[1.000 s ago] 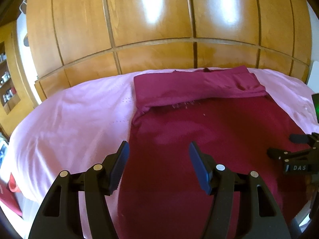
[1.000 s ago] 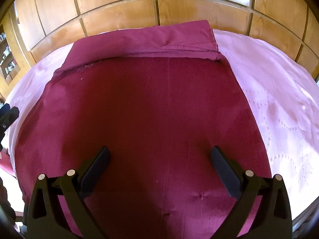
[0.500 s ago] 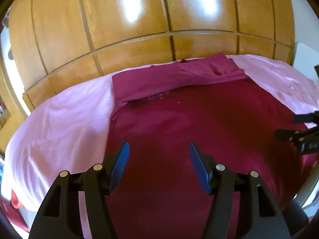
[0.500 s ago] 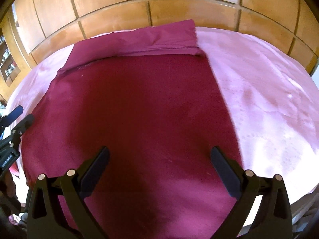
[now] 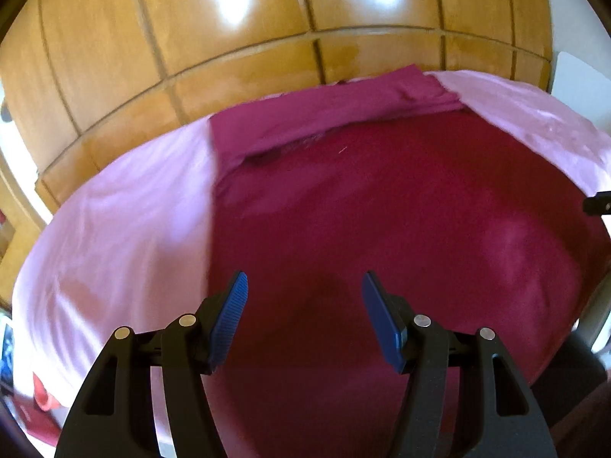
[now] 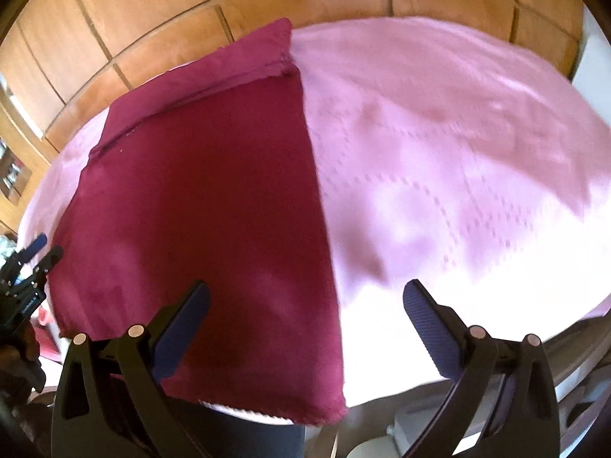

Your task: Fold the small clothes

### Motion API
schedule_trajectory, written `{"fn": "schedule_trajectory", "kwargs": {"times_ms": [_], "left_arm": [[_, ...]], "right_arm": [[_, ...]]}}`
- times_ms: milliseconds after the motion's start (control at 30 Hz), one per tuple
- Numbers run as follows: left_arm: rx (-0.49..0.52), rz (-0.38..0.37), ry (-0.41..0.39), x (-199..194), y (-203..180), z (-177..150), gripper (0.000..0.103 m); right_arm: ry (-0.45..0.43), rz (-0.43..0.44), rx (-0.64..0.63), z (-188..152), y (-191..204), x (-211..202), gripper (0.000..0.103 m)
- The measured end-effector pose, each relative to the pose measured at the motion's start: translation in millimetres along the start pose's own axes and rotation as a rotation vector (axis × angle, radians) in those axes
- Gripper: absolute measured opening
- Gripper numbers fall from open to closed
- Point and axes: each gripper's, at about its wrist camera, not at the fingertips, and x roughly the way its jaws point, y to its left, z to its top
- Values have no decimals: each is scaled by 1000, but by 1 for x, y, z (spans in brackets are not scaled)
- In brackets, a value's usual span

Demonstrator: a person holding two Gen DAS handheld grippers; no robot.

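A dark red garment [image 5: 382, 210] lies flat on a pink sheet [image 5: 126, 221], its far end folded over into a band [image 5: 324, 114]. My left gripper [image 5: 305, 305] is open and empty, held above the garment's near left part. In the right wrist view the garment [image 6: 198, 210] fills the left half, with its folded band [image 6: 214, 72] at the far end. My right gripper [image 6: 305, 316] is open and empty above the garment's near right corner [image 6: 324, 408]. The left gripper also shows in the right wrist view [image 6: 26, 267], at the left edge.
The pink sheet [image 6: 439, 152] covers a round-looking surface. A wooden panelled wall [image 5: 267, 38] stands right behind its far edge. The right gripper's tip [image 5: 595, 204] pokes in at the left wrist view's right edge. A red item [image 5: 42, 400] lies low at the left.
Both grippers have drawn back and apart: the left view shifted left, the right view swung right over the garment's right edge and near corner. Both stayed open.
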Motion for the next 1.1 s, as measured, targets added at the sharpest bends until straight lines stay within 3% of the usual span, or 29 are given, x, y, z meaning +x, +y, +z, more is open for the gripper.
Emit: {"fn": "schedule_trajectory", "kwargs": {"times_ms": [133, 233, 300, 367, 400, 433, 500, 567, 700, 867, 967, 1100], "left_arm": [[-94, -51, 84, -5, 40, -26, 61], [-112, -80, 146, -8, 52, -50, 61], [-114, -114, 185, -10, 53, -64, 61], [-130, -160, 217, -10, 53, -72, 61], [-141, -183, 233, -9, 52, -75, 59], [-154, -207, 245, -7, 52, -78, 53], [-165, -256, 282, 0, 49, -81, 23], [-182, -268, 294, 2, 49, -83, 12], [-257, -357, 241, -14, 63, -71, 9], [-386, -509, 101, -35, 91, -37, 9], [-420, -545, 36, -31, 100, -9, 9], [-431, -534, -21, -15, 107, 27, 9]], "right_arm": [[45, 60, 18, -13, -10, 0, 99], [95, 98, -25, -22, -3, 4, 78], [127, 99, -67, -27, 5, 10, 54], [140, 92, -113, -29, 12, 14, 44], [142, 93, -131, -29, 15, 14, 35], [147, 106, -149, -28, 19, 14, 32], [149, 110, -177, -27, 22, 13, 21], [149, 122, -201, -25, 25, 10, 15], [121, 187, -210, -14, 34, -4, 12], [18, 305, -192, 20, 45, -29, 11], [-33, 347, -155, 49, 47, -29, 11], [-86, 349, -119, 89, 50, -15, 11]]}}
